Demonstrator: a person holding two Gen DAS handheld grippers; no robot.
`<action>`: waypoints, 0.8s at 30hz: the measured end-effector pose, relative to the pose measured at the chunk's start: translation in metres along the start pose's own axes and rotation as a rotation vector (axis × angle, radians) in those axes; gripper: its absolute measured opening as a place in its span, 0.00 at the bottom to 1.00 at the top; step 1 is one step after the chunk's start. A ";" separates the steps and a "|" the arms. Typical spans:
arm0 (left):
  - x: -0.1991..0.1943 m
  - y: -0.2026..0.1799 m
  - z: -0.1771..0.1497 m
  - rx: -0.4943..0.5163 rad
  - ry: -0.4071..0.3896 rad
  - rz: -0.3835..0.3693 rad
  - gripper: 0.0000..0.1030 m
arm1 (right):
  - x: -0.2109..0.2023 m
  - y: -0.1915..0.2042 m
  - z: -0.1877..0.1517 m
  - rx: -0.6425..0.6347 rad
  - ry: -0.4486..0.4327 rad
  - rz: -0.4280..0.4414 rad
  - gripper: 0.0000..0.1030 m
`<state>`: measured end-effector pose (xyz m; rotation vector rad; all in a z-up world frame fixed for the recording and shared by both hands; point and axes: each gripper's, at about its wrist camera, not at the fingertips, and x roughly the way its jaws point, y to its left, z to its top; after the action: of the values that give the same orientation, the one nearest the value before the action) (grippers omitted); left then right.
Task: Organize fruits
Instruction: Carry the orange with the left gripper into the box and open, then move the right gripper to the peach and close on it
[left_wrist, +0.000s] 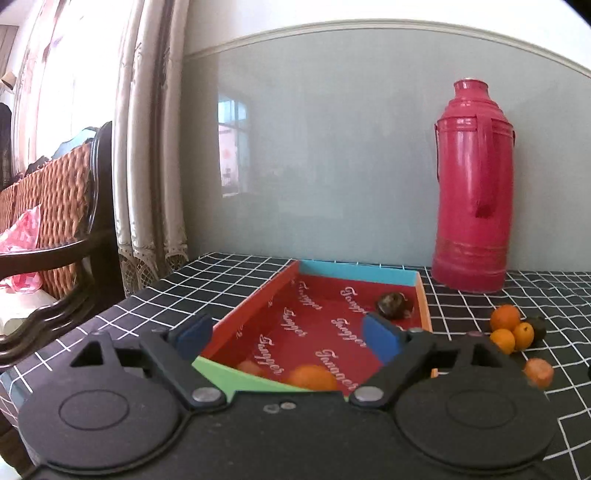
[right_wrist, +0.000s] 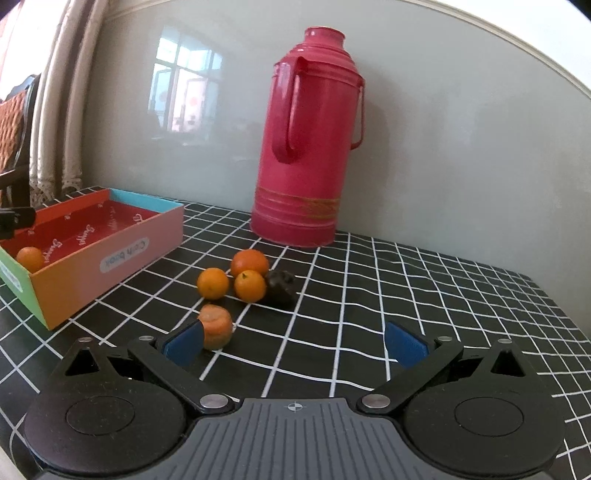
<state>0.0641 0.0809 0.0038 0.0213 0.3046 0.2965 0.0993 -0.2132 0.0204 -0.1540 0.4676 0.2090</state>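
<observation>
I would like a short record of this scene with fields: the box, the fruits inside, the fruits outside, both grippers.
box: open colourful box on the checked tablecloth
inside: orange fruit, dark fruit
outside: three orange fruits, one dark fruit, a squashed-looking orange fruit
left gripper: open, empty, over the box
right gripper: open, empty, near the loose fruits
background: red thermos

Six oranges (right_wrist: 249, 263), two dark fruits (right_wrist: 279, 288).

Pink flask (right_wrist: 308, 147); black white-gridded cloth (right_wrist: 406, 295); perhaps brownish fruit (right_wrist: 280, 287).
</observation>
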 end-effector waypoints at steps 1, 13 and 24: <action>0.000 0.000 0.000 0.000 0.005 -0.001 0.79 | 0.000 0.000 0.000 0.002 0.001 -0.001 1.00; -0.010 -0.014 0.000 0.019 -0.018 -0.002 0.88 | -0.007 -0.012 -0.005 0.008 0.015 -0.019 1.00; -0.012 -0.019 0.000 0.021 -0.016 -0.012 0.91 | -0.004 -0.012 -0.005 0.045 0.051 0.029 1.00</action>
<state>0.0589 0.0594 0.0056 0.0428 0.2915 0.2810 0.0964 -0.2268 0.0189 -0.1088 0.5254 0.2231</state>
